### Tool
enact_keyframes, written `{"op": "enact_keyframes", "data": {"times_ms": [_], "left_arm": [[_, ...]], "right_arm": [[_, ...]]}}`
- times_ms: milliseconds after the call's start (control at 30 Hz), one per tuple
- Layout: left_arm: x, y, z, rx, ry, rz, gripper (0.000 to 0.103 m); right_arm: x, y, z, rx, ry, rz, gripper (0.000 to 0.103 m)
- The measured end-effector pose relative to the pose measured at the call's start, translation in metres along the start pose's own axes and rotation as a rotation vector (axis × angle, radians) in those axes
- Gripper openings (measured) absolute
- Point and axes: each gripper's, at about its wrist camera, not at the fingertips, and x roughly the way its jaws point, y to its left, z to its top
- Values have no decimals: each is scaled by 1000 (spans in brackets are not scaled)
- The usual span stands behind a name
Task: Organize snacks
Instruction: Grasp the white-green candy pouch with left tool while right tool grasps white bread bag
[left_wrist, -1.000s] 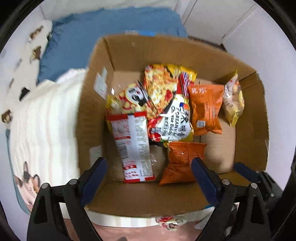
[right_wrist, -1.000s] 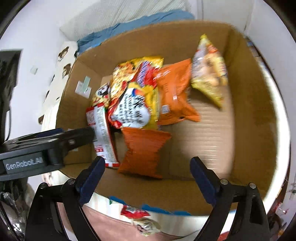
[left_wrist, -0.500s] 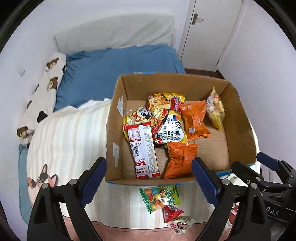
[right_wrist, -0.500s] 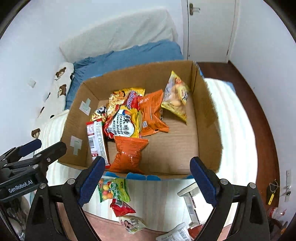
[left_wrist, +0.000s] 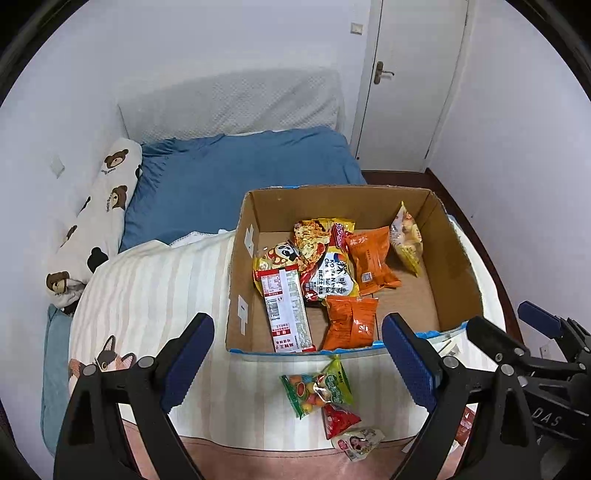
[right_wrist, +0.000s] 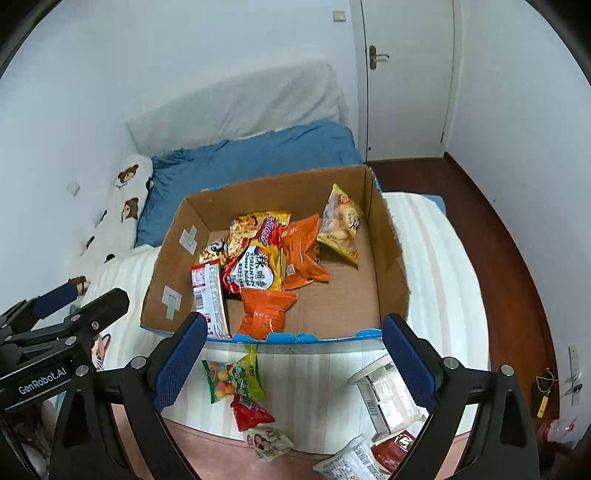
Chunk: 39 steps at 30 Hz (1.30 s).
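- Left tongs (left_wrist: 297, 363) gape wide with nothing between the pads, held above the bed (left_wrist: 155, 291).
- Right tongs (right_wrist: 291, 363) likewise stand wide and hold nothing.
- Just past both, a green candy bag (left_wrist: 317, 391), a red packet (left_wrist: 340, 421) and a small white packet (left_wrist: 356, 441) lie on the bed.
- Beyond them the cardboard box (left_wrist: 238, 266) holds the other snacks, including two orange bags (left_wrist: 351, 323).

White walls (left_wrist: 221, 48), white door (left_wrist: 410, 81) in corner, dark wood floor (right_wrist: 491, 229), bed (left_wrist: 155, 280) with blue sheet (left_wrist: 240, 173)
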Motion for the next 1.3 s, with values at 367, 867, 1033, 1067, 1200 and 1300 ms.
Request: {"op": "enact_keyframes", "data": {"times_ms": [367,867,1033,1067,1200,1300], "left_arm": [[21,9,-61,-77,141,-48,93],[127,-28,-165,-65,499,-58,93],[140,-40,-178,-50,546,-89,93],[142,-43,-180,-50,557,-97,93],[156,-54,-185,-84,614,-153,93],[173,-64,-187,-125,649,-192,93]], "right_arm": [[-1,-43,-60,147,115,60,98],[110,-129,-213,587,460,47,95],[126,-95,-215,341,479,38,74],[125,-88,-215,293,483,32,74],[130,-84,-221,243,510,50,79],[137,-87,-225,280,532,46,82]]}}
